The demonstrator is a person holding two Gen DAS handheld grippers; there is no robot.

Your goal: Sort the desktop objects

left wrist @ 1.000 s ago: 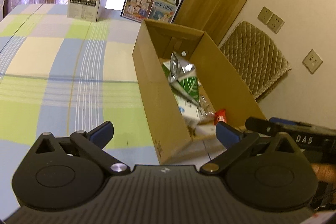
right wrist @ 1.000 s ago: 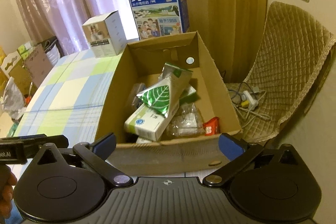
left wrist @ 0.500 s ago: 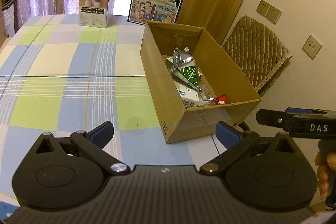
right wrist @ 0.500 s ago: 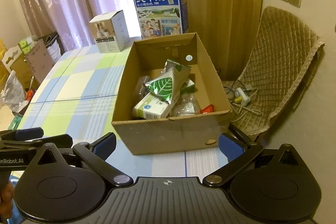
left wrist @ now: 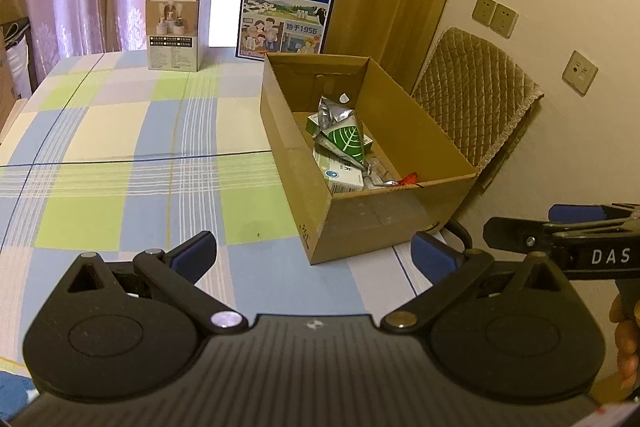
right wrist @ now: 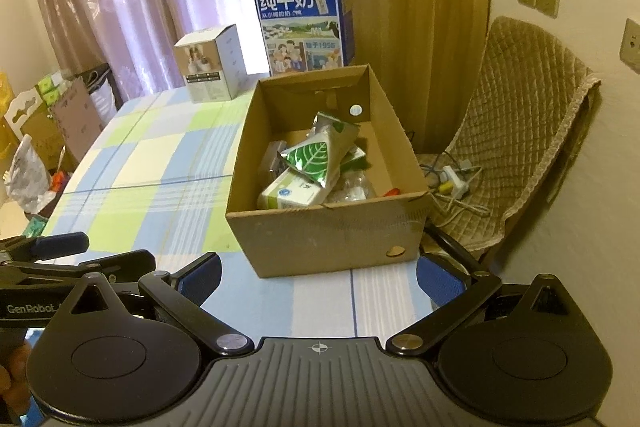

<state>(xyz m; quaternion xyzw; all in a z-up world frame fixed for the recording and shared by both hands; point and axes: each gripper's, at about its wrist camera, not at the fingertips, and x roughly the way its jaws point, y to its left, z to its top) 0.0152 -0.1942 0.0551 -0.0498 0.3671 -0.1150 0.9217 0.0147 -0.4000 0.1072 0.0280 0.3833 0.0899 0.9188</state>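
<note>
Nearest the lens, the left gripper (left wrist: 314, 251) and the right gripper (right wrist: 318, 271) both stand with jaws spread wide and nothing between them, side by side above the near edge of the checked tablecloth (left wrist: 120, 131); each shows at the margin of the other's view. Over the last second both have drawn back and up from the box (right wrist: 320, 235), which filled the frames earlier and now sits smaller, whole and well apart from the fingertips. The box itself has not shifted. It rests at the table's right edge, open-topped, holding the sorted things: a green leaf-print pouch (right wrist: 316, 159) lying on a white carton (right wrist: 292, 193), clear wrapping and a small red item (left wrist: 408, 179) in the near right corner. Beyond it the cloth lies bare up to a small white carton (left wrist: 178, 31) and a blue milk case (left wrist: 286, 15) at the far edge before the curtain. To the right stands a quilted chair (right wrist: 520, 131). The retreat with empty jaws suggests that the sorting is finished or nearly so.
</note>
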